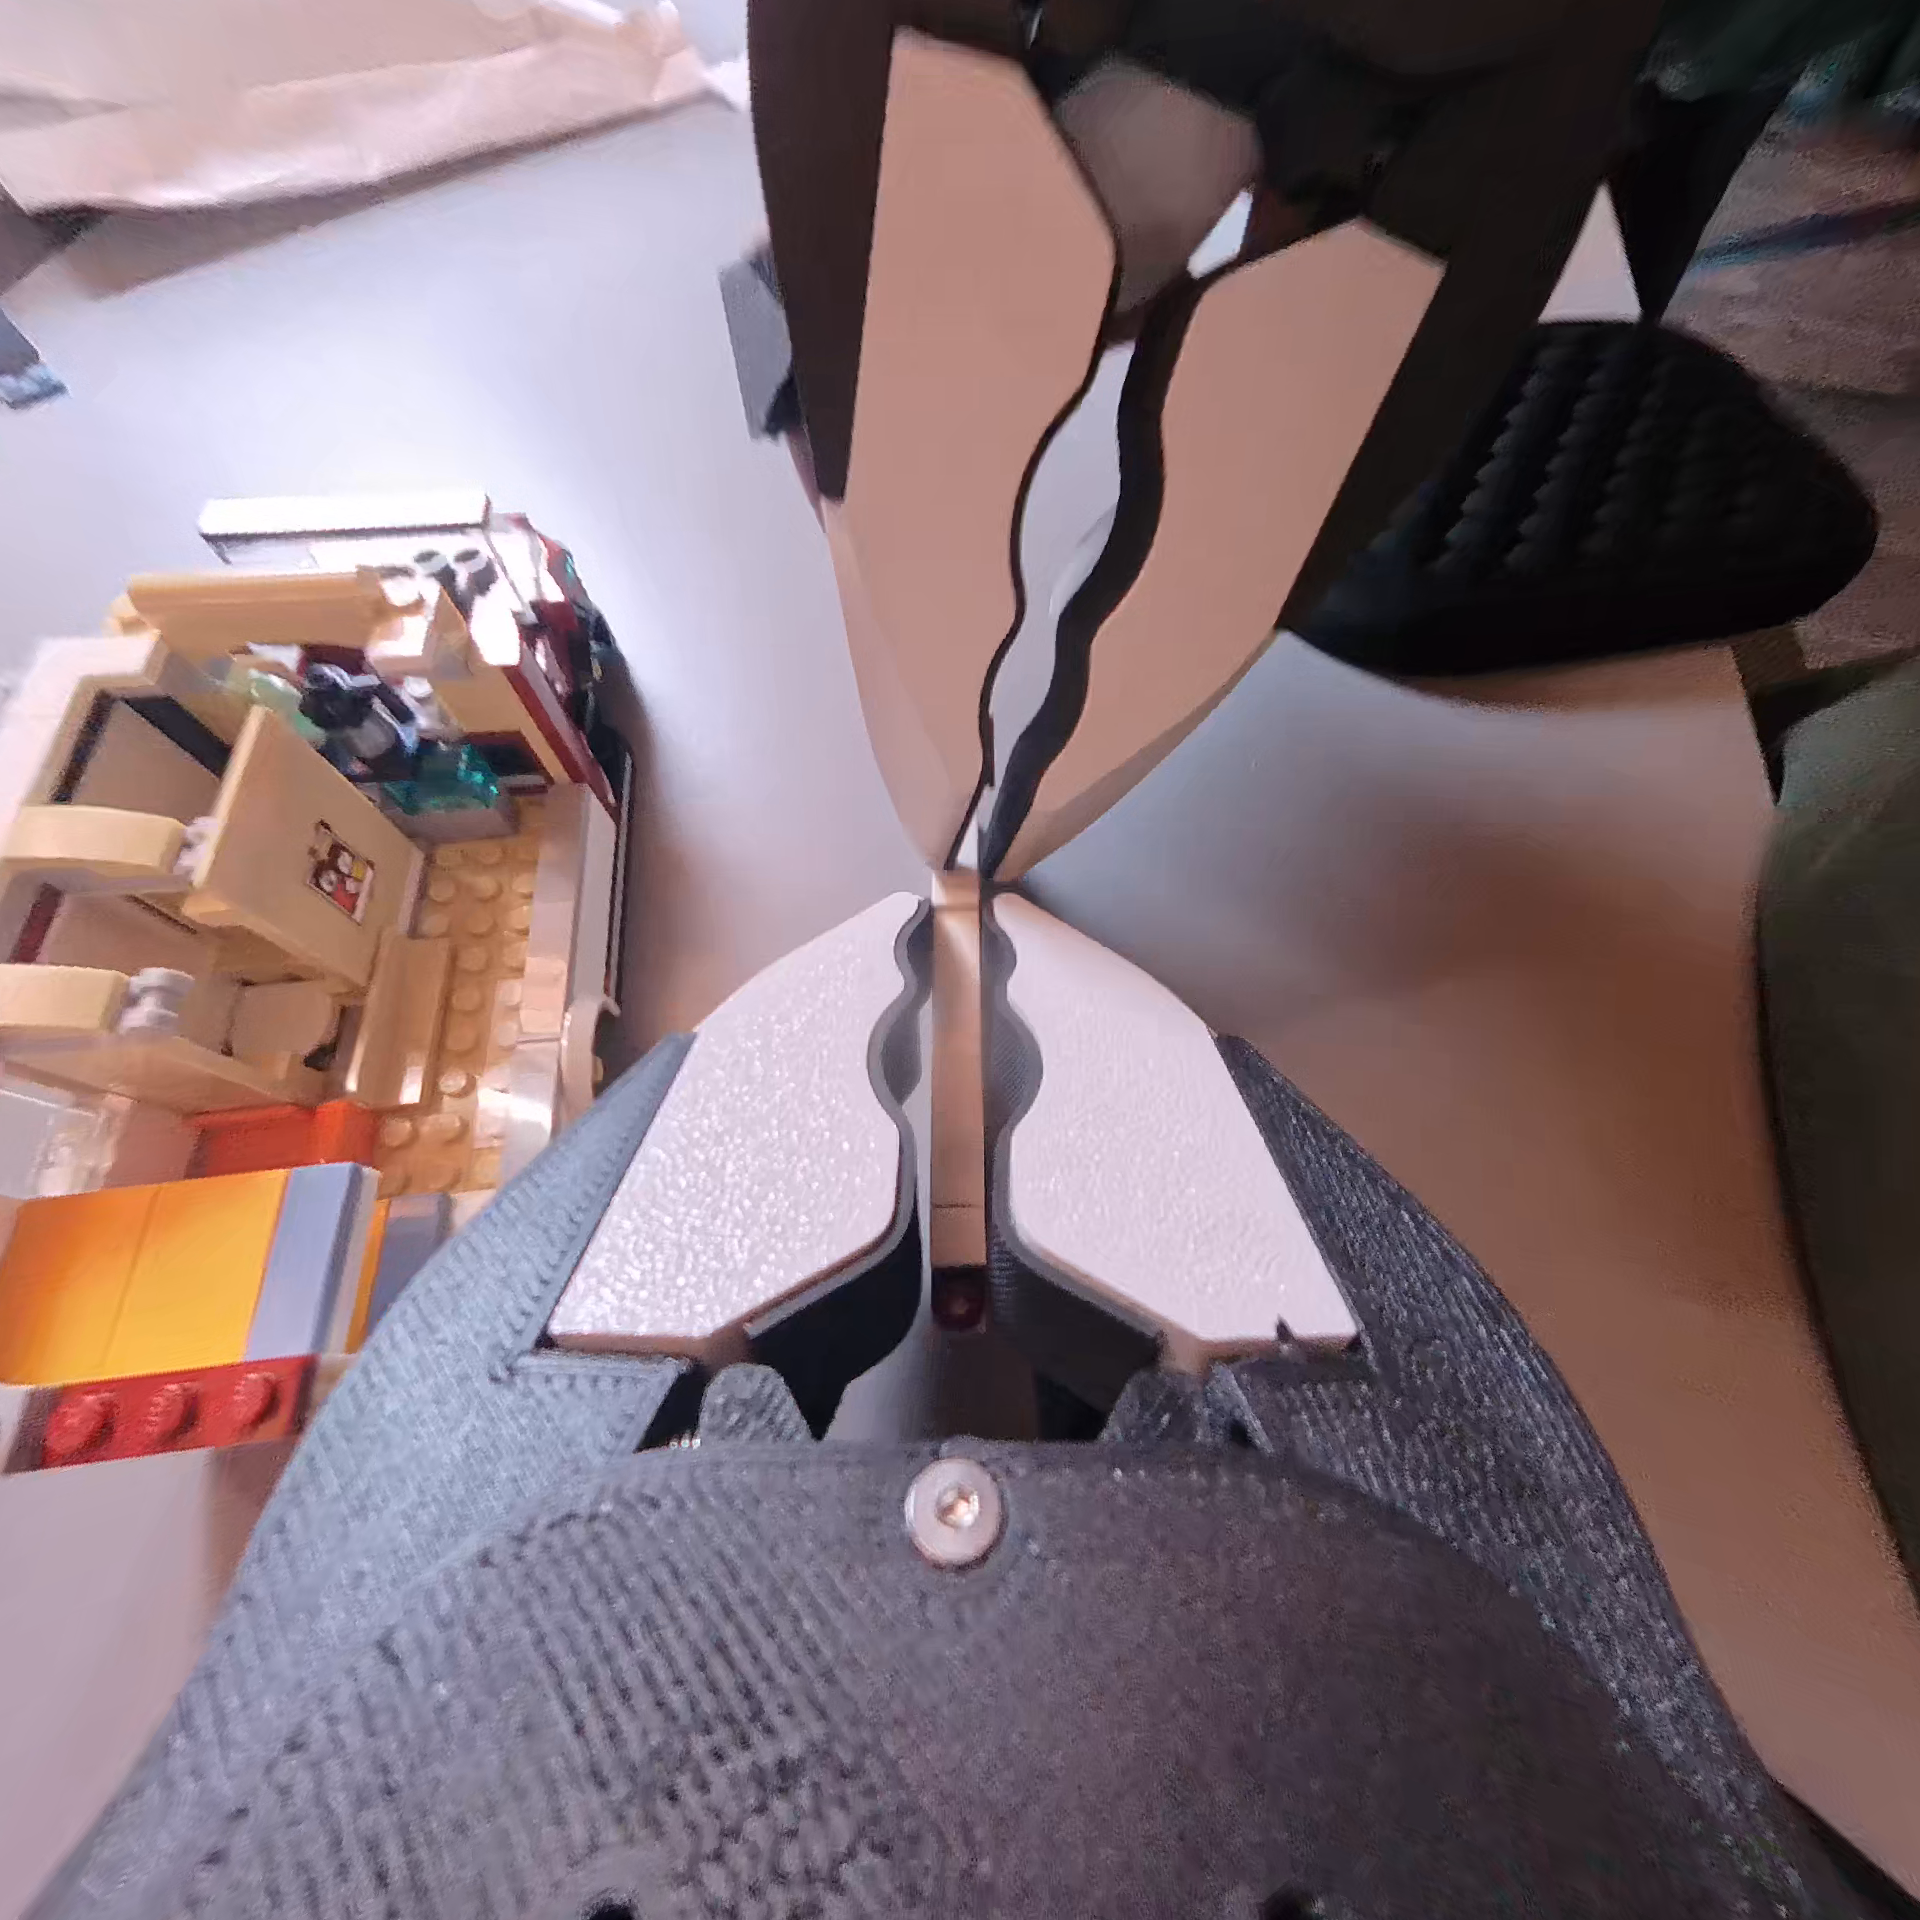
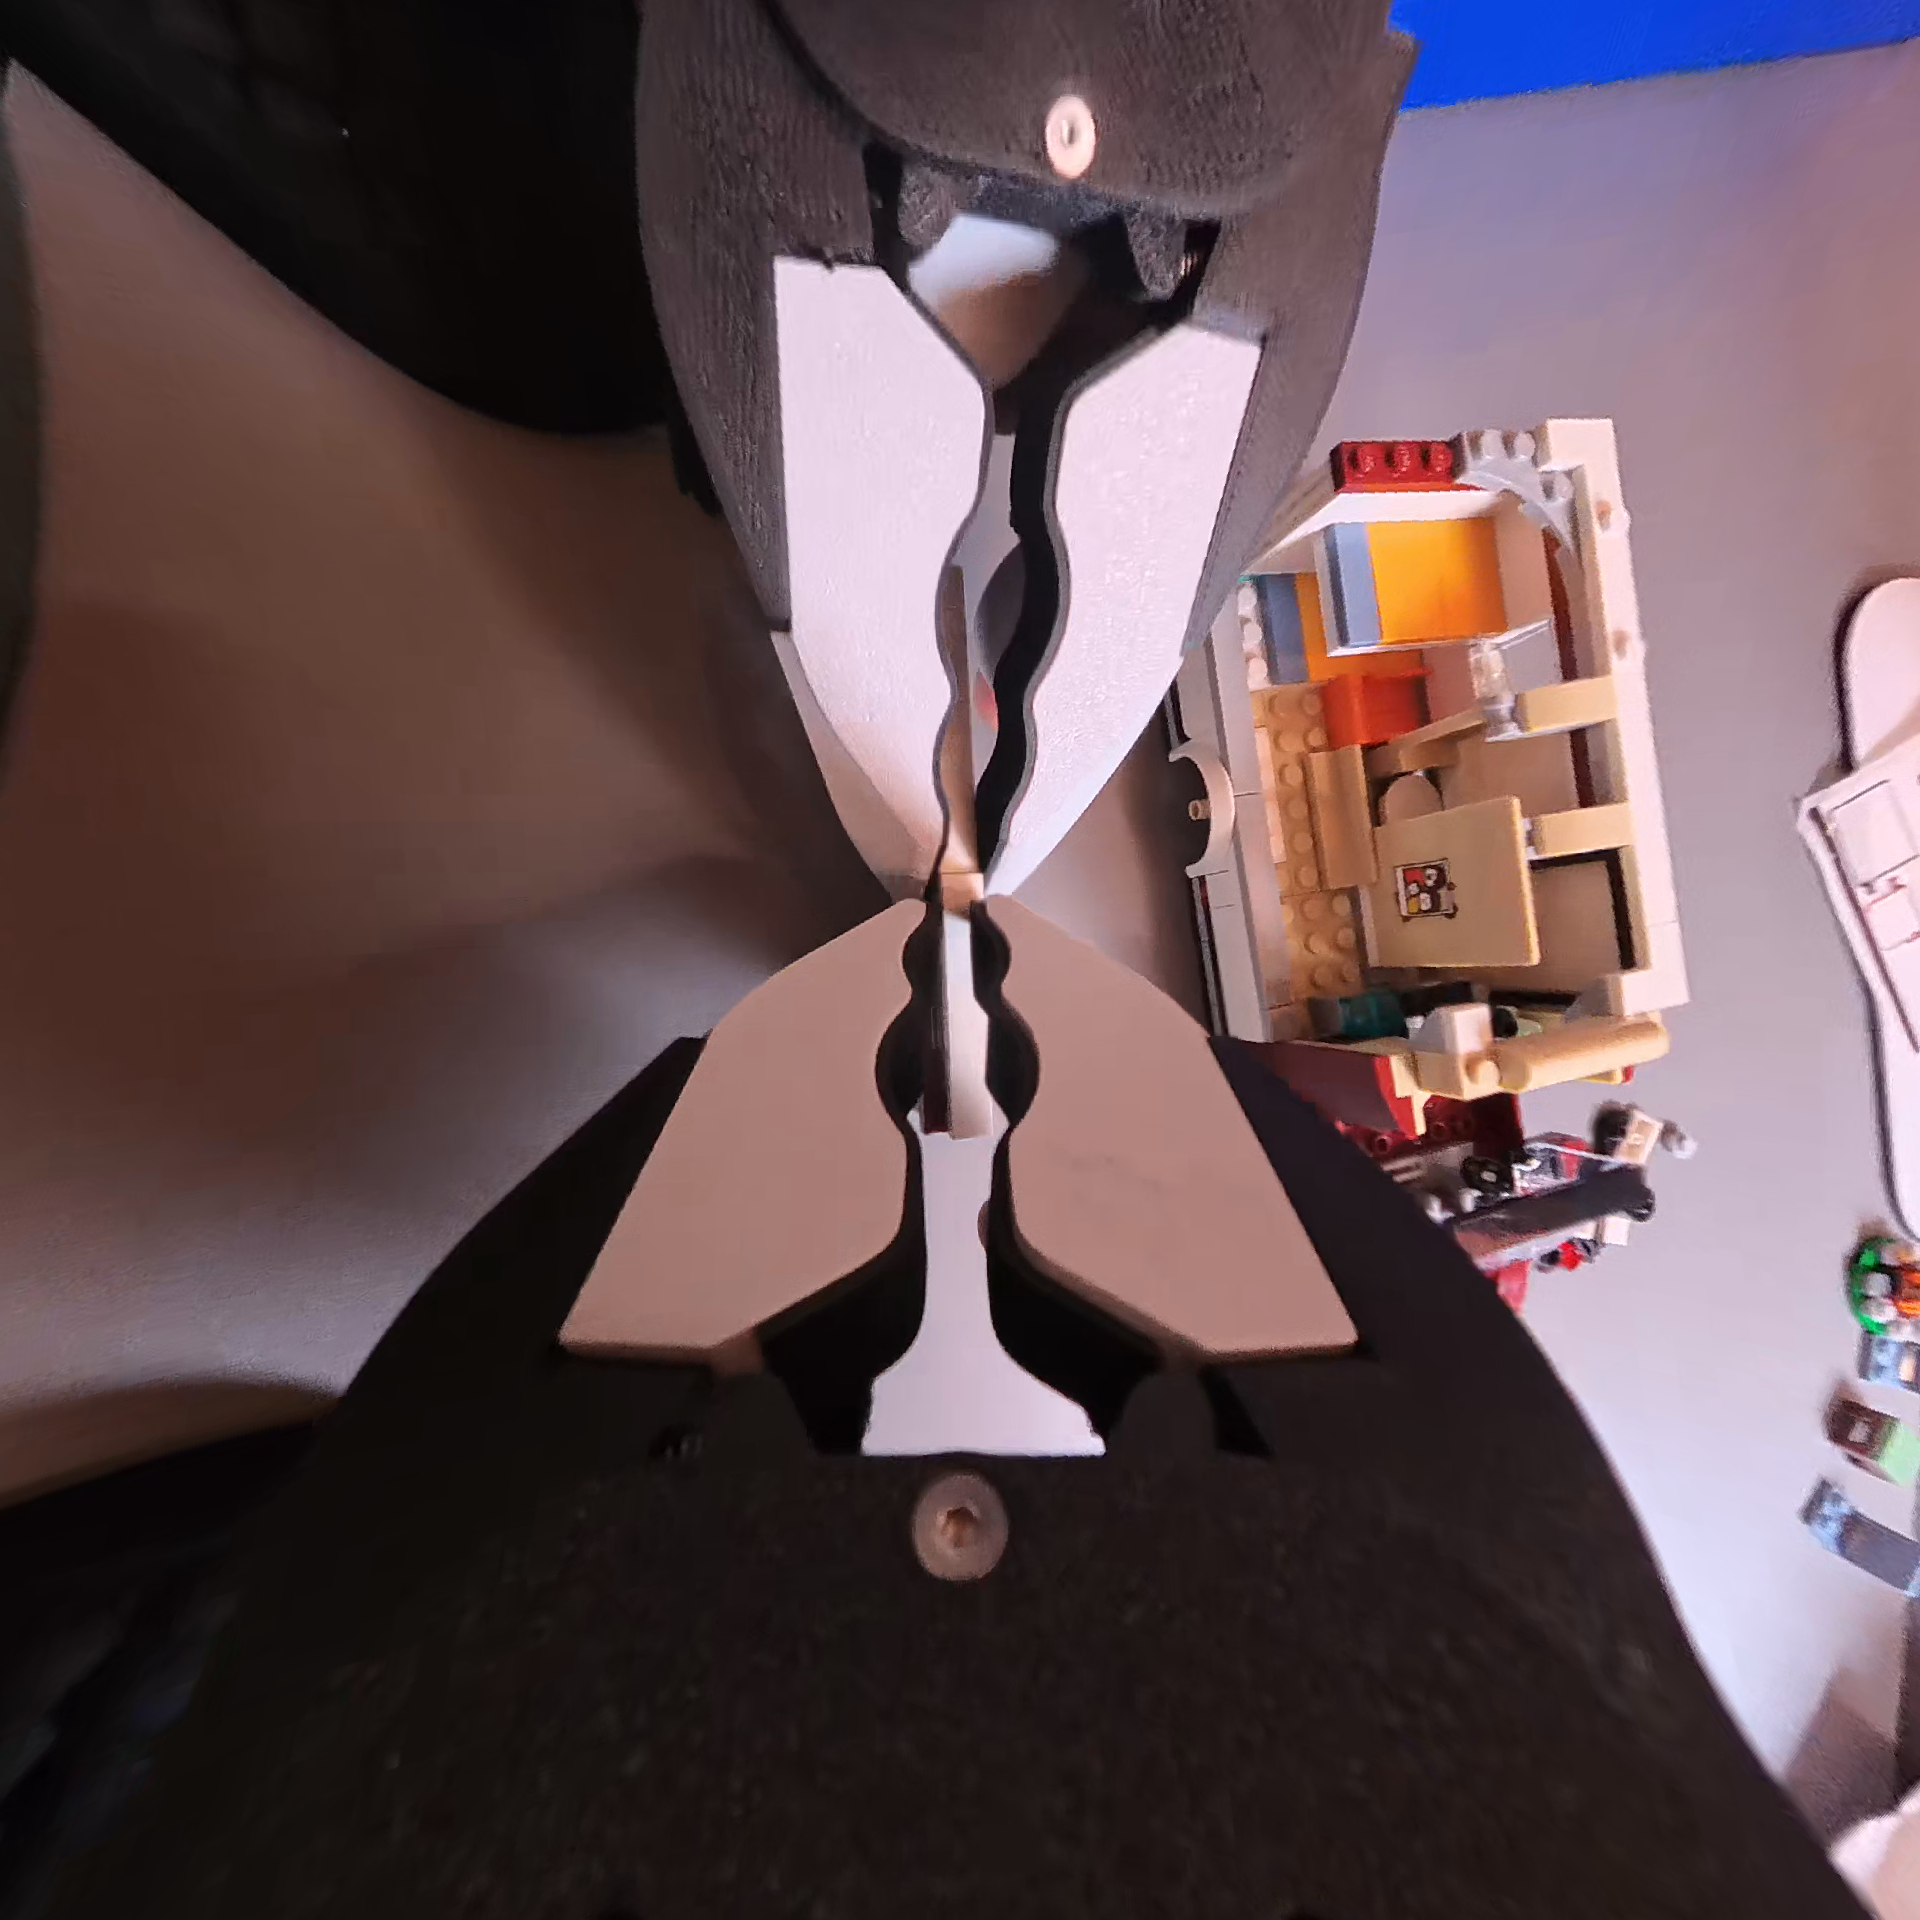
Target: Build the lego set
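Observation:
My left gripper [image 1: 958, 902] is shut on a thin, long pale plate [image 1: 957, 1091] with a dark red stud at its near end. It is held edge-on between the pads. My right gripper [image 2: 956, 909] is shut on a thin white plate with a dark red side [image 2: 961, 1049]. The two grippers meet tip to tip above the grey table [image 1: 520, 343], and the held pieces touch at the tips. The right gripper shows in the left wrist view [image 1: 971, 857], and the left gripper shows in the right wrist view [image 2: 961, 868]. A tan, white and orange brick-built room model [image 1: 312, 883] stands beside them; it also shows in the right wrist view [image 2: 1455, 779].
A black mesh chair seat [image 1: 1610, 499] lies beyond the table edge. Brown paper [image 1: 312, 94] lies at the far end. A small dark brick assembly [image 2: 1538, 1195], several loose small pieces [image 2: 1886, 1288] and a white printed booklet [image 2: 1870, 862] lie past the model. Only a small space, under 4 cm, lies between the two pairs of fingers.

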Tool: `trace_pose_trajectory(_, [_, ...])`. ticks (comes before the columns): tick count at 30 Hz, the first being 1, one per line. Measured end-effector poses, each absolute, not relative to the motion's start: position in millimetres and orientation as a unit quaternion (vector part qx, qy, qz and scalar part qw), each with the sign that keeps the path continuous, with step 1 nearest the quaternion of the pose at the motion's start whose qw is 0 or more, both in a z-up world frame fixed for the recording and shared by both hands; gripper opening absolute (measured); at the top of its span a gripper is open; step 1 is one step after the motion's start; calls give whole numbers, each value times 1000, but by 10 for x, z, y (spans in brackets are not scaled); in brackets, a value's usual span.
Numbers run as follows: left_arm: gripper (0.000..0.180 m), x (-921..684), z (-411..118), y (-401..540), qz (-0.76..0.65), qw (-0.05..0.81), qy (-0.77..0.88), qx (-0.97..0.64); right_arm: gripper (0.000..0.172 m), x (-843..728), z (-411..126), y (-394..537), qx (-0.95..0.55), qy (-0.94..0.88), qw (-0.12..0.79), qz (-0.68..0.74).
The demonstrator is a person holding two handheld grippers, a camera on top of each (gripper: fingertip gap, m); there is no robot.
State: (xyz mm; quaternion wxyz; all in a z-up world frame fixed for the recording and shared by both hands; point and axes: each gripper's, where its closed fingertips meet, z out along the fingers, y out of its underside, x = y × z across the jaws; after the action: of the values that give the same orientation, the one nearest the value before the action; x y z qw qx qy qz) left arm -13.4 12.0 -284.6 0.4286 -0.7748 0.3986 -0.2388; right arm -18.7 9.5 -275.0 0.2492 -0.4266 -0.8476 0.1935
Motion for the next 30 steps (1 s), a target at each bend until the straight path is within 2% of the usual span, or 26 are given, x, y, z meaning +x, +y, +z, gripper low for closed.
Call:
trace_pose_trajectory(1, [8, -141, -2904, 111, -235, 419, 403, -779, 5, -194, -2752, 88, -420, -851, 255, 186])
trace_pose_trajectory(18, [8, -164, -2934, 126, -245, 408, 379, -794, 4, -236, -2749, 103, -299, -857, 419, 35])
trace_pose_trajectory(30, [9, -156, -2940, 116, -235, 408, 383, -795, 5, -225, -2777, 85, -294, -860, 417, 9])
